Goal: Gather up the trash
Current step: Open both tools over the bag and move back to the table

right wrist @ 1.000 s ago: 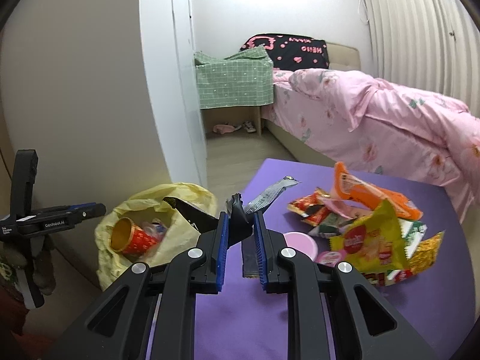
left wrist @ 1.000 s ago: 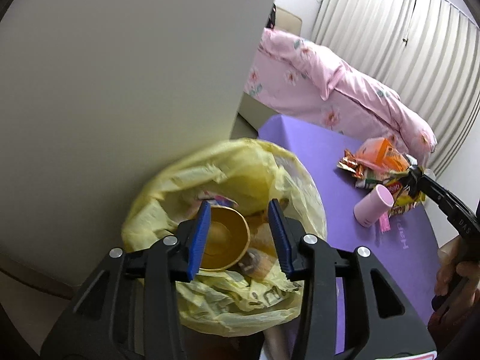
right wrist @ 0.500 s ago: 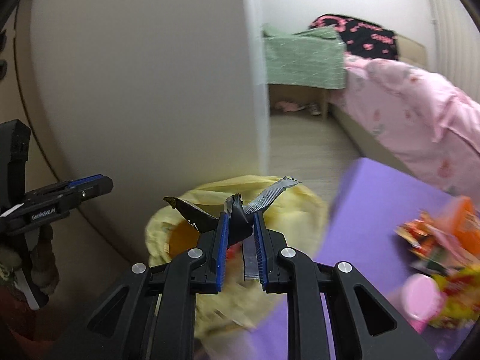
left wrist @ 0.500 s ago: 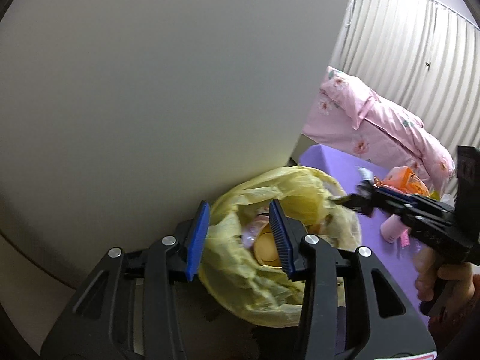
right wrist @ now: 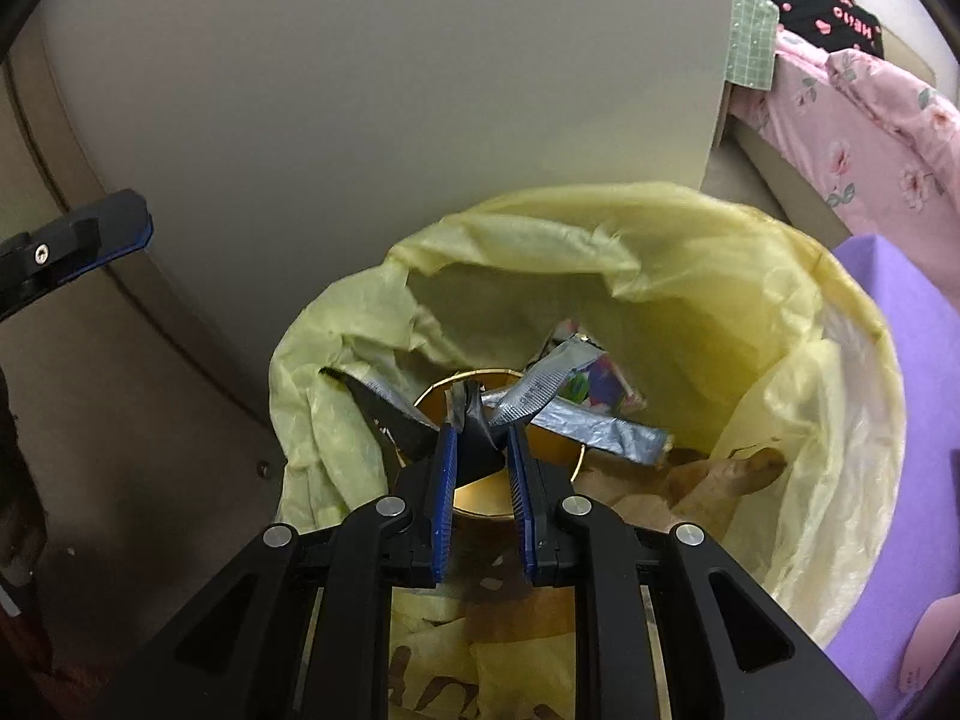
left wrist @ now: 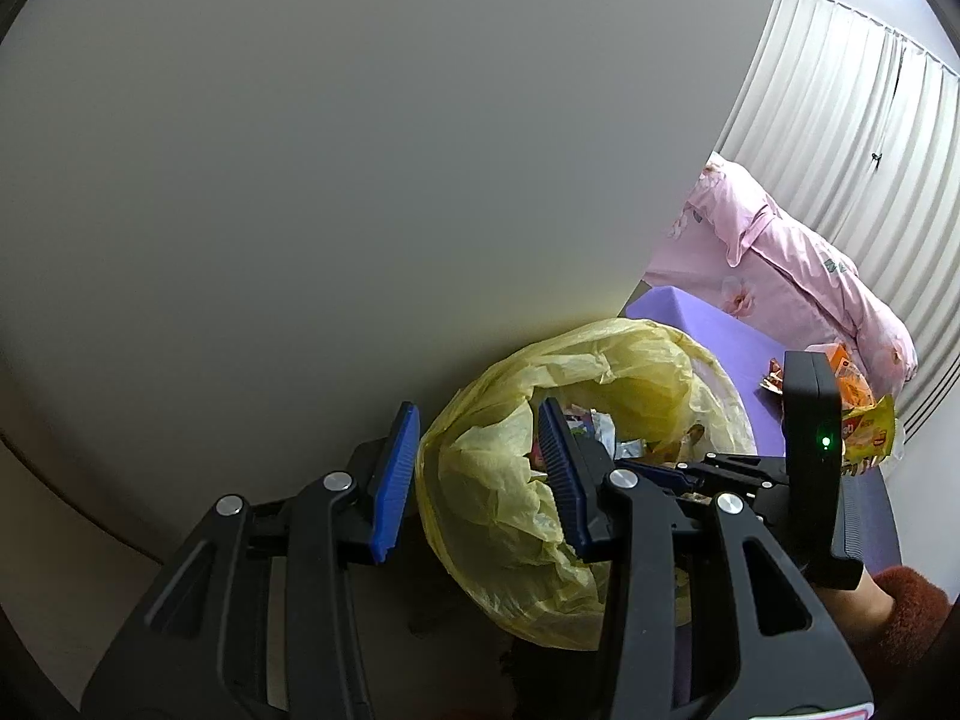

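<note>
A bin lined with a yellow bag [right wrist: 690, 276] stands against a pale wall; it also shows in the left wrist view [left wrist: 600, 372]. My right gripper [right wrist: 480, 438] hangs over the bin mouth, shut on a silver and black wrapper [right wrist: 528, 396], above a gold cup [right wrist: 480, 492] and other trash in the bag. My left gripper [left wrist: 474, 468] is open and empty, straddling the bag's left rim. Snack wrappers [left wrist: 864, 414] lie on the purple table [left wrist: 720, 336] at right.
A pink-covered bed [right wrist: 870, 114] and pleated curtains [left wrist: 840, 120] stand beyond the table. The pale wall [left wrist: 360, 150] rises right behind the bin. A pink cup edge [right wrist: 936, 648] shows at lower right.
My right gripper has carried the wrapper from the purple table to over the bin mouth. My left gripper has drifted left, off the bin's centre to its rim.
</note>
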Demonstrator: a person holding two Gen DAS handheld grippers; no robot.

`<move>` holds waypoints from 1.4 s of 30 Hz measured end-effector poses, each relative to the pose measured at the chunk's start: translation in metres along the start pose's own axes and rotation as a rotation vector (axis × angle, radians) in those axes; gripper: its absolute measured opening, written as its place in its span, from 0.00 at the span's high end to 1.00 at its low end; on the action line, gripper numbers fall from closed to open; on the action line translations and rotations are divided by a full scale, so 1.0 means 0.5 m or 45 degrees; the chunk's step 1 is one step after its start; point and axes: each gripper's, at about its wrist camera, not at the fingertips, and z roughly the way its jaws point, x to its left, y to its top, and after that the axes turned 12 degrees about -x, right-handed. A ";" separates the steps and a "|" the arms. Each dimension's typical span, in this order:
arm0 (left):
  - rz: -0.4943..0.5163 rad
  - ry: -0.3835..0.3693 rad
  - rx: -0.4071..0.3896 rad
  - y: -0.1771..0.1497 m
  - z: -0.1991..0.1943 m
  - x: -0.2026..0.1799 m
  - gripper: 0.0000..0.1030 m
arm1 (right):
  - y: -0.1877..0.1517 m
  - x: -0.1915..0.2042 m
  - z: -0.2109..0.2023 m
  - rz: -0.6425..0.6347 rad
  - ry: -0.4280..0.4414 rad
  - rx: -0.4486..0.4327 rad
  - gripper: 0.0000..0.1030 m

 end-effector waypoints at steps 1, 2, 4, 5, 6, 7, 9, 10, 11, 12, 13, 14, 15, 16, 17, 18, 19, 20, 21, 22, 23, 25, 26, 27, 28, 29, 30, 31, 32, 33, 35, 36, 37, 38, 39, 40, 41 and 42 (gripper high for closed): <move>0.004 0.000 -0.002 0.000 -0.001 -0.002 0.62 | 0.000 0.001 -0.002 -0.003 -0.009 -0.003 0.83; 0.009 -0.001 -0.007 0.001 -0.004 0.000 0.62 | 0.001 0.003 -0.010 -0.003 -0.026 -0.024 0.83; 0.020 -0.004 -0.024 0.006 -0.011 -0.008 0.62 | 0.003 0.004 -0.039 0.011 0.002 -0.086 0.79; 0.025 -0.006 -0.033 0.009 -0.012 -0.014 0.62 | 0.006 -0.002 -0.047 0.014 0.007 -0.099 0.65; 0.031 -0.011 -0.046 0.013 -0.017 -0.021 0.62 | 0.009 -0.006 -0.061 0.014 0.008 -0.118 0.60; 0.034 -0.014 -0.054 0.014 -0.024 -0.024 0.61 | 0.010 -0.009 -0.078 0.011 0.005 -0.143 0.57; 0.047 -0.026 -0.078 0.021 -0.034 -0.039 0.57 | 0.015 -0.022 -0.109 0.011 -0.026 -0.183 0.57; 0.055 -0.033 -0.090 0.026 -0.039 -0.050 0.57 | 0.015 -0.030 -0.128 0.020 -0.045 -0.201 0.57; 0.059 -0.037 -0.095 0.029 -0.040 -0.058 0.57 | 0.014 -0.035 -0.145 0.031 -0.056 -0.217 0.57; 0.065 -0.045 -0.101 0.033 -0.043 -0.069 0.57 | 0.013 -0.045 -0.166 0.046 -0.067 -0.239 0.57; 0.071 -0.054 -0.106 0.035 -0.045 -0.081 0.57 | 0.012 -0.050 -0.180 0.057 -0.078 -0.253 0.57; 0.076 -0.062 -0.110 0.037 -0.046 -0.092 0.57 | 0.009 -0.067 -0.206 0.072 -0.105 -0.276 0.57; 0.085 -0.073 -0.113 0.037 -0.047 -0.105 0.57 | 0.007 -0.078 -0.226 0.079 -0.127 -0.293 0.57; 0.097 -0.086 -0.113 0.036 -0.046 -0.120 0.57 | 0.003 -0.092 -0.255 0.085 -0.161 -0.319 0.56; 0.114 -0.107 -0.110 0.032 -0.045 -0.140 0.57 | -0.001 -0.097 -0.273 0.090 -0.190 -0.335 0.56; 0.127 -0.126 -0.106 0.029 -0.042 -0.157 0.57 | -0.008 -0.108 -0.298 0.097 -0.225 -0.354 0.56; 0.141 -0.150 -0.098 0.024 -0.039 -0.177 0.57 | -0.014 -0.115 -0.316 0.102 -0.251 -0.366 0.57; 0.156 -0.174 -0.088 0.018 -0.035 -0.197 0.57 | -0.020 -0.131 -0.342 0.108 -0.294 -0.383 0.56; 0.168 -0.194 -0.080 0.013 -0.032 -0.212 0.57 | -0.029 -0.142 -0.366 0.113 -0.335 -0.397 0.56; 0.189 -0.224 -0.065 0.004 -0.026 -0.239 0.57 | -0.036 -0.150 -0.381 0.114 -0.365 -0.407 0.57; 0.204 -0.244 -0.055 -0.004 -0.023 -0.257 0.57 | -0.048 -0.163 -0.409 0.114 -0.416 -0.420 0.56; 0.234 -0.289 -0.035 -0.019 -0.016 -0.295 0.57 | -0.068 -0.183 -0.449 0.119 -0.493 -0.444 0.56; 0.257 -0.319 -0.021 -0.028 -0.009 -0.320 0.57 | -0.076 -0.196 -0.464 0.126 -0.516 -0.452 0.56; 0.274 -0.339 -0.011 -0.034 -0.005 -0.338 0.57 | -0.087 -0.208 -0.482 0.138 -0.549 -0.462 0.56; 0.298 -0.369 0.001 -0.043 -0.001 -0.363 0.57 | -0.097 -0.220 -0.497 0.151 -0.582 -0.468 0.56; 0.314 -0.387 0.008 -0.050 0.000 -0.379 0.56 | -0.105 -0.229 -0.507 0.159 -0.604 -0.469 0.56; 0.329 -0.405 0.015 -0.056 0.002 -0.397 0.56 | -0.114 -0.238 -0.517 0.168 -0.623 -0.469 0.56; 0.347 -0.429 0.025 -0.064 0.005 -0.419 0.56 | -0.126 -0.251 -0.530 0.182 -0.646 -0.468 0.56; 0.357 -0.444 0.030 -0.068 0.008 -0.431 0.56 | -0.136 -0.262 -0.538 0.195 -0.656 -0.465 0.56; 0.371 -0.466 0.037 -0.074 0.011 -0.450 0.56 | -0.146 -0.273 -0.548 0.211 -0.666 -0.461 0.56; 0.391 -0.495 0.042 -0.082 0.015 -0.478 0.56 | -0.166 -0.291 -0.563 0.243 -0.697 -0.463 0.56; 0.399 -0.508 0.044 -0.085 0.015 -0.490 0.56 | -0.177 -0.298 -0.570 0.259 -0.714 -0.465 0.56; 0.410 -0.524 0.050 -0.091 0.018 -0.506 0.56 | -0.189 -0.310 -0.579 0.280 -0.734 -0.466 0.56; 0.415 -0.534 0.054 -0.095 0.018 -0.514 0.56 | -0.199 -0.316 -0.585 0.291 -0.752 -0.464 0.56; 0.421 -0.542 0.058 -0.099 0.020 -0.523 0.56 | -0.210 -0.325 -0.591 0.305 -0.778 -0.461 0.56; 0.432 -0.554 0.066 -0.105 0.024 -0.539 0.56 | -0.223 -0.334 -0.598 0.318 -0.795 -0.456 0.56; 0.442 -0.563 0.070 -0.110 0.028 -0.552 0.56 | -0.230 -0.340 -0.604 0.328 -0.802 -0.454 0.56; 0.449 -0.568 0.072 -0.112 0.029 -0.561 0.56 | -0.242 -0.350 -0.609 0.345 -0.811 -0.452 0.56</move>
